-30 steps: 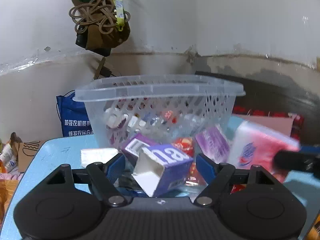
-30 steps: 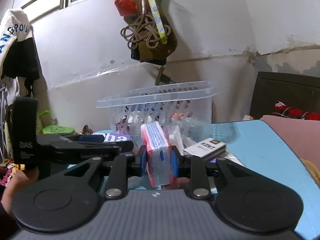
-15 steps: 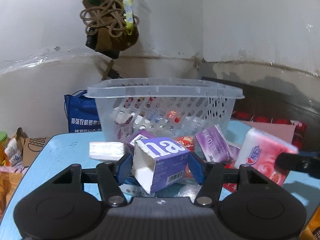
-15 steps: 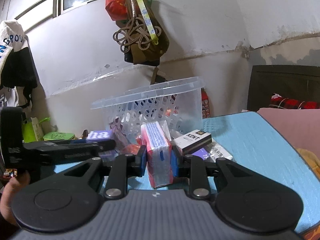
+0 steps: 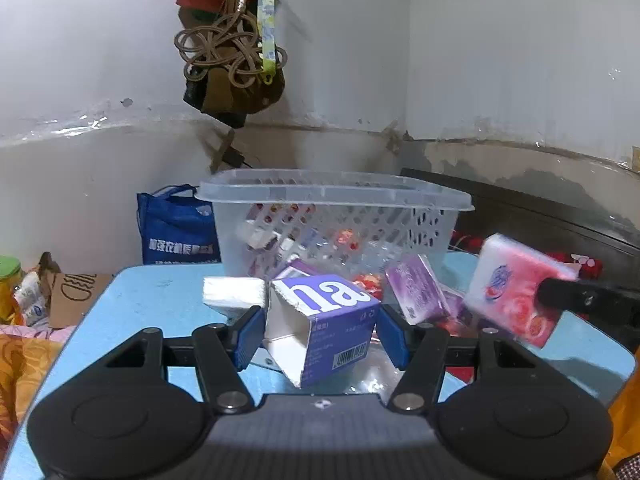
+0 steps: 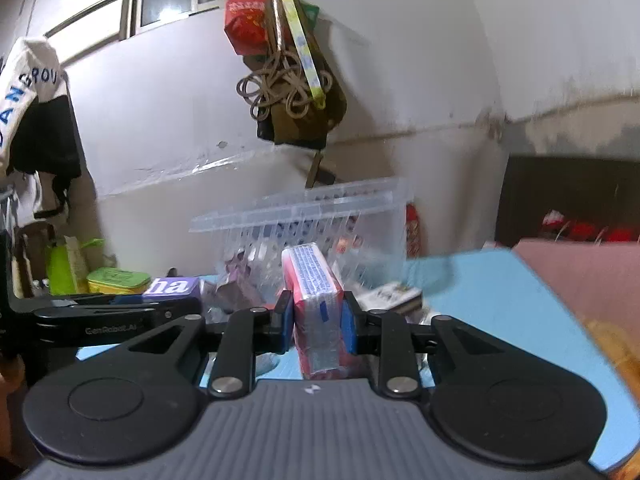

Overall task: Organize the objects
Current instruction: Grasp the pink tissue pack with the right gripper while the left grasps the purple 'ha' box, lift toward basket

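Note:
My left gripper [image 5: 320, 334] is shut on a purple and white carton [image 5: 320, 326] with an open end, held above the blue table [image 5: 156, 292] in front of a clear plastic basket [image 5: 332, 196] that holds several small packs. My right gripper [image 6: 317, 322] is shut on a pink tissue pack [image 6: 316, 304]; this pack also shows at the right of the left wrist view [image 5: 516, 288]. The left gripper and its carton show at the left of the right wrist view [image 6: 172, 288]. The basket stands behind the tissue pack [image 6: 304, 208].
A white packet [image 5: 234, 292], a purple pack [image 5: 416, 288] and red wrappers lie on the table by the basket. A cigarette box [image 6: 394, 294] lies right of the tissue pack. A blue bag [image 5: 176, 228] stands behind the table. A bag with cords [image 5: 236, 72] hangs on the wall.
My left gripper closed on the purple carton and pulled back from the basket with it. My right gripper kept hold of the tissue pack and shifted so the basket sits further right in its view.

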`<state>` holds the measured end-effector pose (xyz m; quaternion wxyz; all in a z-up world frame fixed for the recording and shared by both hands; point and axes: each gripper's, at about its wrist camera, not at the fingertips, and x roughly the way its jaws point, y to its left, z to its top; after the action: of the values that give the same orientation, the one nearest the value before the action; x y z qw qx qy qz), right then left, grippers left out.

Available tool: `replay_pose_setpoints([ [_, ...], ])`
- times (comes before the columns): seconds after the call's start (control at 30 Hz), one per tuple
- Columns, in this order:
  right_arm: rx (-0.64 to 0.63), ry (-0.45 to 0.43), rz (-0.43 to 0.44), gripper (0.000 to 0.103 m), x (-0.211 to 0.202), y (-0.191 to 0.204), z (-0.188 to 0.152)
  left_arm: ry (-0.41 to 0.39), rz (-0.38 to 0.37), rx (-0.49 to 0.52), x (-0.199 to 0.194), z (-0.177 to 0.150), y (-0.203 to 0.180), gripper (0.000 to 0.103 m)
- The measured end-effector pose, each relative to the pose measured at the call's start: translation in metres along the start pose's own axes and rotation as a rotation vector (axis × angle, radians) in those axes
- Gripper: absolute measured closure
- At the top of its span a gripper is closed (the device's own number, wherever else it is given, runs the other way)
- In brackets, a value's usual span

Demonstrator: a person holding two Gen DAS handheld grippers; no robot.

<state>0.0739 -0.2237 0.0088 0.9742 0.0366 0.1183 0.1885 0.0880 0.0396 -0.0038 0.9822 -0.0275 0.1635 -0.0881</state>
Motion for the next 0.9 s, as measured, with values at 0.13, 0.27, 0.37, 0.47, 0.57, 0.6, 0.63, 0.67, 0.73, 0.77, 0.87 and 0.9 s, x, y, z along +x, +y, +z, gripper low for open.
replay_pose_setpoints([
  [0.13,-0.004,-0.005,0.006,0.076,0.001,0.000,0.008,-0.006,-0.004,-0.023,-0.003,0.007,0.004,0.038],
  [0.27,0.006,-0.028,0.027,0.076,0.000,-0.004,0.025,-0.040,-0.025,-0.017,-0.010,0.030,0.003,0.038],
  [0.37,-0.013,-0.052,0.062,0.076,0.007,-0.003,0.053,-0.069,-0.031,0.005,-0.003,0.069,0.000,0.038],
  [0.47,-0.016,-0.050,0.085,0.076,0.038,-0.007,0.093,-0.044,-0.043,-0.021,0.029,0.115,0.001,0.038],
  [0.57,-0.048,-0.011,0.021,0.076,0.081,-0.011,0.123,0.038,-0.033,-0.055,0.074,0.151,0.001,0.038],
  [0.6,-0.045,0.020,0.013,0.076,0.097,-0.014,0.128,0.066,-0.037,-0.074,0.087,0.158,0.002,0.038],
  [0.63,-0.027,0.056,0.003,0.076,0.113,-0.018,0.133,0.089,-0.032,-0.078,0.099,0.164,0.001,0.038],
  [0.67,-0.033,0.077,-0.004,0.076,0.122,-0.018,0.134,0.103,-0.016,-0.068,0.108,0.168,-0.002,0.038],
  [0.73,-0.080,0.091,-0.061,0.075,0.135,-0.014,0.134,0.119,-0.002,-0.044,0.122,0.173,-0.007,0.036],
  [0.77,-0.078,0.091,-0.074,0.071,0.139,-0.014,0.133,0.143,-0.011,-0.029,0.130,0.175,-0.010,0.035],
  [0.87,-0.046,0.086,-0.105,0.022,0.144,-0.017,0.130,0.161,0.043,-0.015,0.144,0.167,-0.010,0.029],
  [0.9,-0.048,0.074,-0.108,0.015,0.143,-0.017,0.127,0.167,0.052,-0.017,0.145,0.164,-0.007,0.029],
])
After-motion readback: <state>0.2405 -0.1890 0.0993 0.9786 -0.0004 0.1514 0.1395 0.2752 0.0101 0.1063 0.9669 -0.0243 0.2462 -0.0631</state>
